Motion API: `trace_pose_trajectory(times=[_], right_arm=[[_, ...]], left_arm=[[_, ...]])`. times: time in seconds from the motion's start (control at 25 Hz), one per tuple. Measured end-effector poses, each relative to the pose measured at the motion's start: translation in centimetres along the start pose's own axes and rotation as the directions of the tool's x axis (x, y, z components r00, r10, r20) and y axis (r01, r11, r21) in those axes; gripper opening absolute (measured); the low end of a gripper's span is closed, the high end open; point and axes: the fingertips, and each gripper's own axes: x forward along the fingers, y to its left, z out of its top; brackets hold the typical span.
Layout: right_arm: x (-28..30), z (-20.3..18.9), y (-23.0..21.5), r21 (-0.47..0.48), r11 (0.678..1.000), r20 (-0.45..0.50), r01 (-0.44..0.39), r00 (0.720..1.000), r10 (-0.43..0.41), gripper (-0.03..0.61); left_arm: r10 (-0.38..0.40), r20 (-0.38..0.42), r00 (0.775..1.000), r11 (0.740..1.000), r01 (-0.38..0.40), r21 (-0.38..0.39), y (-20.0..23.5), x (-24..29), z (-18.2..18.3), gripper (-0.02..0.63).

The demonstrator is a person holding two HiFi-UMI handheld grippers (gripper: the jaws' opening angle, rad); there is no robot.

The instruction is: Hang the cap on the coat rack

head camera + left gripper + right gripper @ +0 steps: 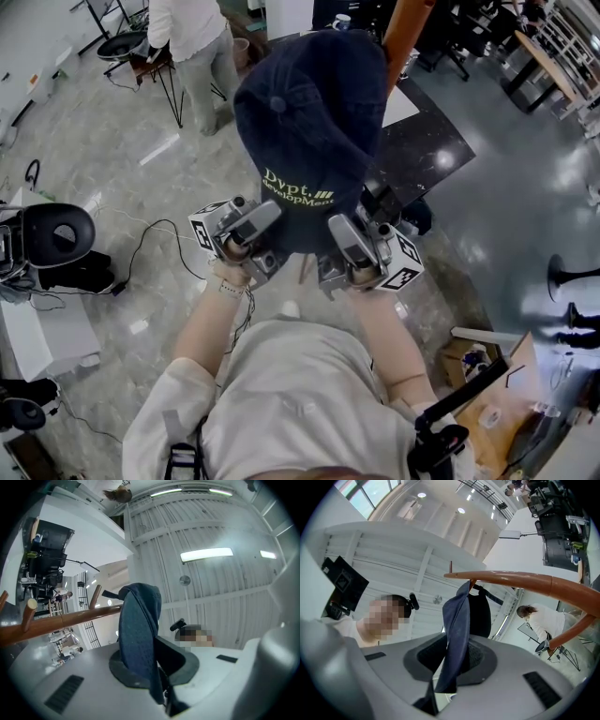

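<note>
Navy cap (309, 122) held aloft by brim edge. Left tool (255, 232) and right tool (349, 242) each clamped tight on cap fabric, one at either side. Crown raised against wooden arm of coat rack (511, 581). Right gripper view: back of cap appears to meet arm; whether hooked, unclear. Lift judged done. Remaining: seat cap on rack, release both tools.

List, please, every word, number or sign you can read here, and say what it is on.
"Dvpt." - upper line of yellow-green lettering on the cap.
"DevelopMen" - lower line on the cap; the end of the word is hidden.
No other text can be read in any view.
</note>
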Motion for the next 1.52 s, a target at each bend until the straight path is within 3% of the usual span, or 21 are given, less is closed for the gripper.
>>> trace_pose_trajectory(times=[0.44,0.64,0.96,1.52], right_arm=[[-1.2,-0.7,-1.1,-0.002,1.0,0.004,-0.003,1.0,0.003,0.061],[-1.4,-0.8,-1.7,-0.003,1.0,0.008,0.001,1.0,-0.001,0.064],[-1.8,-1.6,-4.3,0.02,0.999,0.029,0.032,0.999,-0.033,0.084],[-3.7,-1.7,-5.9,0.069,0.995,0.088,0.069,0.993,-0.075,0.11]], left_arm=[[-0.008,-0.001,1.0,0.999,0.008,0.037,0.4,-1.2,-0.4,0.034],[-0.024,0.002,1.0,0.998,0.023,0.06,0.0,0.7,-0.1,0.034],[-0.013,-0.007,1.0,0.995,0.014,0.103,1.3,-3.5,0.9,0.04],[0.005,0.06,0.998,0.998,-0.009,0.07,2.4,-4.2,1.0,0.054]])
